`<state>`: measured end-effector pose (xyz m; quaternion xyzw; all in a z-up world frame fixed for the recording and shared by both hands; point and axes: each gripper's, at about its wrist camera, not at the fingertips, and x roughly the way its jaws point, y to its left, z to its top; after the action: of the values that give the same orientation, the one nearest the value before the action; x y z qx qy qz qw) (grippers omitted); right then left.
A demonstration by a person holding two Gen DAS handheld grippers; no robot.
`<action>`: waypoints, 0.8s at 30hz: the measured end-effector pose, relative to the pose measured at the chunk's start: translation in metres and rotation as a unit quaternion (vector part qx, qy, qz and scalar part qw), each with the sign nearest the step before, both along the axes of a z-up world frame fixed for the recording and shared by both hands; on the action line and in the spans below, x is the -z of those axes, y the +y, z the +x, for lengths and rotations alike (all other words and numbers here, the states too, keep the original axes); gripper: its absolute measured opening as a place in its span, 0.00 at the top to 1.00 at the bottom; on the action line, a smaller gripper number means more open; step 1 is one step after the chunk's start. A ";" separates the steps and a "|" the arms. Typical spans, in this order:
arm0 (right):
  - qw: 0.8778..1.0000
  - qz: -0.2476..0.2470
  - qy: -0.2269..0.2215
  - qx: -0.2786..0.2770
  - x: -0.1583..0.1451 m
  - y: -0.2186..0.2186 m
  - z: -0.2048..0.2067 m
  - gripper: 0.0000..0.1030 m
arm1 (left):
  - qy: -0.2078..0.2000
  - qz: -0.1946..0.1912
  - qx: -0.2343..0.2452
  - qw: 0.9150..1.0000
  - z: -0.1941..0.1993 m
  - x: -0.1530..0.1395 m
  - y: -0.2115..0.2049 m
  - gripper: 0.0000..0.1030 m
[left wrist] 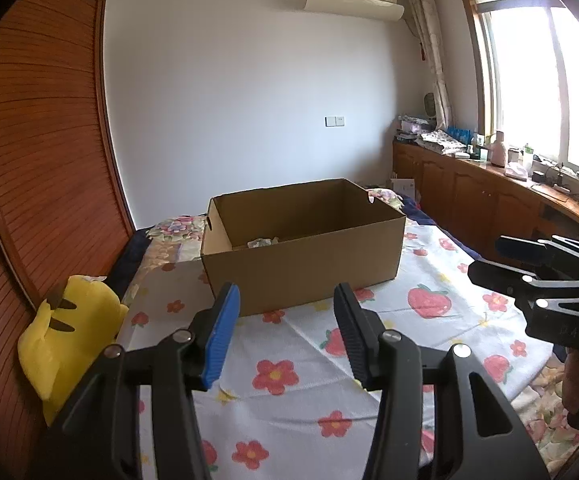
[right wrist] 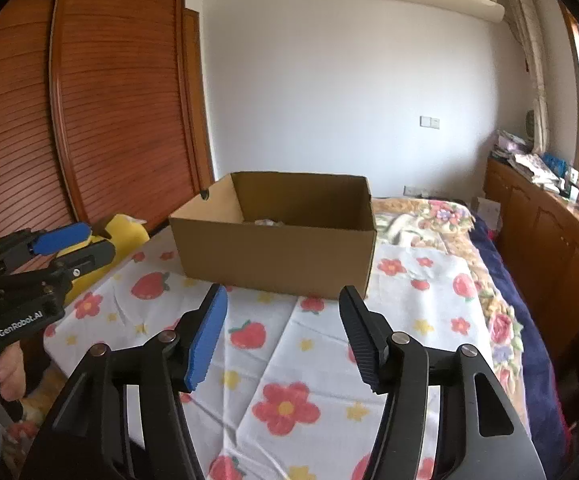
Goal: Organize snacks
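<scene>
I hold my left gripper (left wrist: 285, 308) above the flower-and-strawberry printed white sheet (left wrist: 369, 364), its fingers spread wide with nothing between them. My right gripper (right wrist: 283, 312) hangs beside it, just as wide and just as bare. Straight ahead of both tools stands the open brown cardboard box (left wrist: 309, 264), resting on the sheet; a few pale snack wrappers (left wrist: 263, 242) lie on its floor, too small to tell apart. Off to my left a yellow plush toy (left wrist: 67, 344) leans against the slatted wooden wardrobe (left wrist: 41, 140).
</scene>
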<state>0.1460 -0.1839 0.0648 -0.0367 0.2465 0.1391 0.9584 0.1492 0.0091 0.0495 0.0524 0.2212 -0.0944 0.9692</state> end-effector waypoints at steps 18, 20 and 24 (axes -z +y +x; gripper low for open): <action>1.000 0.004 -0.023 0.021 0.008 -0.003 -0.055 0.10 | -0.029 -0.013 -0.020 0.999 -0.056 0.010 0.000 0.22; 0.999 0.003 -0.021 0.029 0.011 -0.005 -0.056 0.08 | -0.031 -0.007 -0.021 0.999 -0.059 0.010 -0.002 0.20; 0.999 0.001 -0.022 0.047 0.017 -0.009 -0.059 0.01 | -0.037 -0.005 -0.029 0.999 -0.067 0.011 -0.004 0.08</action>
<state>0.0870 -0.1927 0.0476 -0.0271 0.2262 0.0936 0.9692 0.0823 0.0054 0.0388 0.0450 0.1863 -0.0655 0.9793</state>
